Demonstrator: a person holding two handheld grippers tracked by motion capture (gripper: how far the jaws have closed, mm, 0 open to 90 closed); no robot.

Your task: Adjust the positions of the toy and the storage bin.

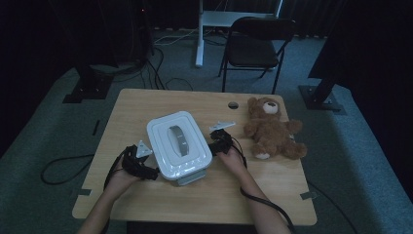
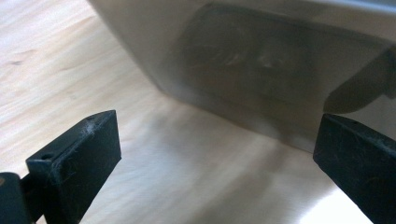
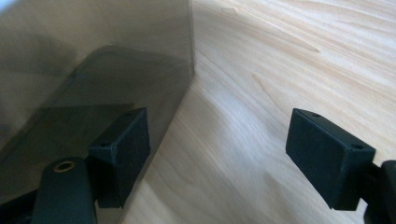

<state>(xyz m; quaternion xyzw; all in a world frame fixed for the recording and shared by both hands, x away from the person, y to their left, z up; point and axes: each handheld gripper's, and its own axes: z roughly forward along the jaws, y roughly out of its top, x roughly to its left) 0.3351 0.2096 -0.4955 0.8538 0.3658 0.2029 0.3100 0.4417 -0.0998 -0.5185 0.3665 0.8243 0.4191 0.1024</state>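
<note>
A white lidded plastic box with a grey handle (image 1: 178, 144) sits mid-front on the light wooden bench (image 1: 160, 200). The left tool (image 1: 146, 171) and right tool (image 1: 215, 145) flank it, jaws spread, gripping nothing. A brown teddy bear (image 1: 272, 129) lies to the right.

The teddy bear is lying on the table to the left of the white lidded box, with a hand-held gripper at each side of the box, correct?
Not quite. The teddy bear lies to the right of the white lidded box, not the left, as the high view shows. The rest holds: the left hand-held gripper and the right hand-held gripper sit at either side of the box on the table.
</note>
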